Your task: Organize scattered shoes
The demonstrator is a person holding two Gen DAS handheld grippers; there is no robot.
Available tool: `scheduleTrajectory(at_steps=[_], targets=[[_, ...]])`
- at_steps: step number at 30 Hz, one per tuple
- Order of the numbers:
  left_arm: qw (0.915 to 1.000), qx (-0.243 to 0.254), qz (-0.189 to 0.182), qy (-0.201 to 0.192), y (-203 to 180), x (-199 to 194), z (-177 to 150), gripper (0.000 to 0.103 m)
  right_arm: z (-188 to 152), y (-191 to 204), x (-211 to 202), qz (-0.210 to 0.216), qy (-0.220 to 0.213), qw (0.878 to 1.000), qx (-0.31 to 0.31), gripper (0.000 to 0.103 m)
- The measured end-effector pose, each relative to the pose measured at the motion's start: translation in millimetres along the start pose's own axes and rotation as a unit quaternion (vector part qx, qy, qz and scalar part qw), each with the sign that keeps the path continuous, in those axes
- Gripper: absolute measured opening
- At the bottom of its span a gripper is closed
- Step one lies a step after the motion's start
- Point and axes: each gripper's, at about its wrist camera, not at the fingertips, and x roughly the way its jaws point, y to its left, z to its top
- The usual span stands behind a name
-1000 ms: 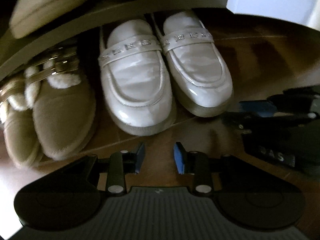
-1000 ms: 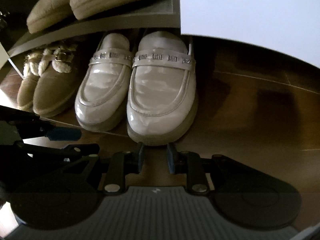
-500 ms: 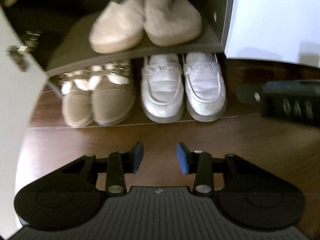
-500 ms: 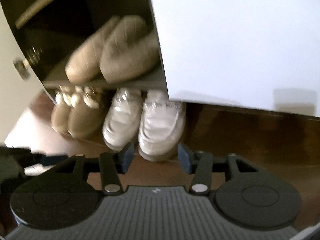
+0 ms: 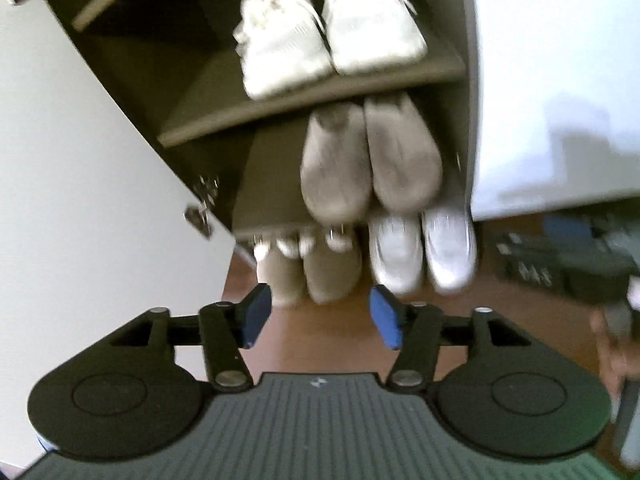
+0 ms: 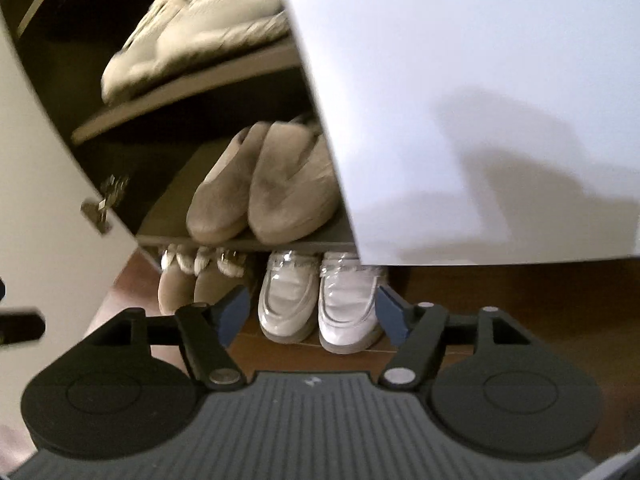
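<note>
A: Left to right. White door (image 5: 80, 152) open at left edge, hinge (image 5: 200, 212) on it. Cabinet (image 5: 208, 80) next: sneakers (image 5: 324, 32) on the upper shelf, tan slippers (image 5: 372, 168) on the shelf below, toes out.

B: And on the floor (image 5: 320, 328)?

A: Fur-trimmed mules (image 5: 308, 268) left, white loafers (image 6: 320, 300) right, both pairs side by side under the bottom shelf. Right door (image 6: 480, 100) hangs over the loafers' far side.

B: Grippers?

A: Left gripper (image 5: 318, 316): jaws opening, about half wide, nothing between the pads, only bare floor. Right gripper (image 6: 312, 316): jaws opening too, a bit wider, empty. The loafers show between its fingers but lie well beyond them, no contact.

B: Where do the shoes lie from the tongs?

A: Ahead and below for both. Every pair's long axis runs front to back, toes toward the cameras, roughly along the pointing line. Mules sit just ahead of the left gripper, loafers dead ahead of the right. So left is nearer the mules, right nearer the loafers.

B: Anything loose?

A: No stray shoe in either view. All four pairs look paired and lined up. My read: sorting is near done; perhaps the doors come next. Left view is blurred, so fine detail is uncertain.
</note>
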Motion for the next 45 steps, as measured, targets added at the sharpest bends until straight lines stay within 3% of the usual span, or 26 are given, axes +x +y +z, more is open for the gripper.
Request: scheduleTrajectory(at_steps=[3,7,9,13,15,18,24,28,37,43,45], targets=[[0.9986,-0.047,-0.011,-0.022,13,-5,-6,0.062,4,10,-21,-0.013,-0.027,1.0,-0.004,0.076],[0.9952,-0.082,-0.038,-0.039,32,-20,-26,0.073,1,38,-63,-0.037,-0.066,0.997,-0.027,0.079],[0.9944,-0.078,-0.041,-0.058,42,-34,-38,0.078,-2,49,-84,-0.049,-0.082,0.995,-0.03,0.083],[0.9932,-0.049,-0.002,-0.106,56,-71,-62,0.1,-9,81,-141,-0.072,-0.138,0.987,-0.048,0.091],[0.9872,-0.021,0.027,-0.156,63,-95,-81,0.101,-13,91,-163,-0.069,-0.161,0.983,-0.05,0.097],[0.9806,-0.002,0.015,-0.195,75,-121,-93,0.102,-19,107,-193,-0.071,-0.183,0.979,-0.057,0.102],[0.9767,-0.032,-0.032,-0.21,104,-157,-99,0.102,-32,133,-223,-0.118,-0.204,0.968,-0.09,0.102],[0.975,-0.065,-0.052,-0.206,117,-172,-92,0.102,-38,136,-236,-0.117,-0.234,0.962,-0.075,0.102],[0.9733,-0.083,-0.035,-0.211,108,-201,-81,0.102,-29,110,-276,-0.046,-0.277,0.96,-0.028,0.102],[0.9712,-0.072,-0.045,-0.223,92,-218,-82,0.102,-30,112,-300,-0.087,-0.305,0.946,-0.069,0.102],[0.9707,-0.071,-0.046,-0.225,90,-219,-82,0.102,-31,111,-301,-0.089,-0.299,0.947,-0.071,0.102]])
